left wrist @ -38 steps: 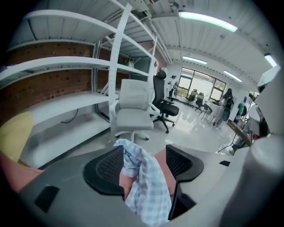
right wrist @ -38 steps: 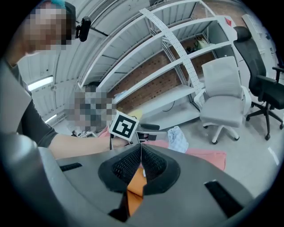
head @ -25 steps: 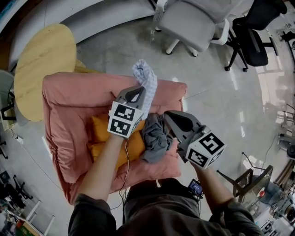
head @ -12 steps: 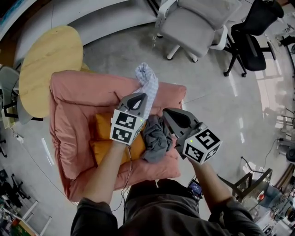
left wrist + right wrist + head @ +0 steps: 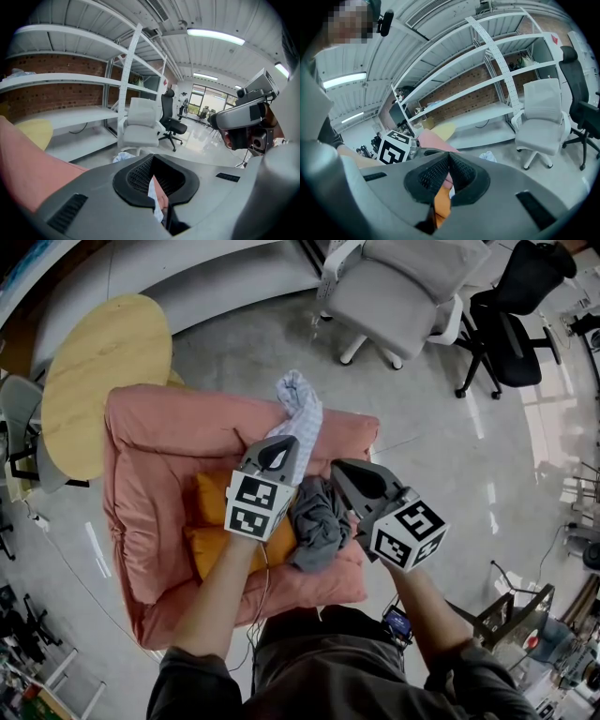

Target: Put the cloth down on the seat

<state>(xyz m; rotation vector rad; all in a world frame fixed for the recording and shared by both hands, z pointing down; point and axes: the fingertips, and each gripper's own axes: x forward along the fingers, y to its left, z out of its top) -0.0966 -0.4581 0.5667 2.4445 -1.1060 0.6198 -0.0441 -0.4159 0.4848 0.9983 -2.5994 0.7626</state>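
A pink armchair [image 5: 159, 456] holds an orange cushion [image 5: 211, 507] on its seat. A white-and-blue checked cloth [image 5: 298, 399] bunches at the top of the backrest, and a strip of it trails down beside my left gripper [image 5: 281, 442]. That gripper's jaws are shut, and a sliver of the cloth [image 5: 123, 157] shows where they meet, so it looks pinched. A crumpled grey cloth [image 5: 319, 517] lies on the seat. My right gripper [image 5: 339, 470] hovers just right of it, shut, with nothing between its pads [image 5: 440, 176]. Only cushion and chair show past its tips.
A round yellow table [image 5: 94, 371] stands left of the armchair. A white office chair [image 5: 403, 287] and a black one [image 5: 520, 324] stand beyond it on the glossy floor. White shelving [image 5: 70, 79] lines the brick wall. My legs are at the seat's front edge.
The left gripper has drawn slightly back toward me, its tip still at the checked cloth. The right gripper and the grey cloth hold their places.
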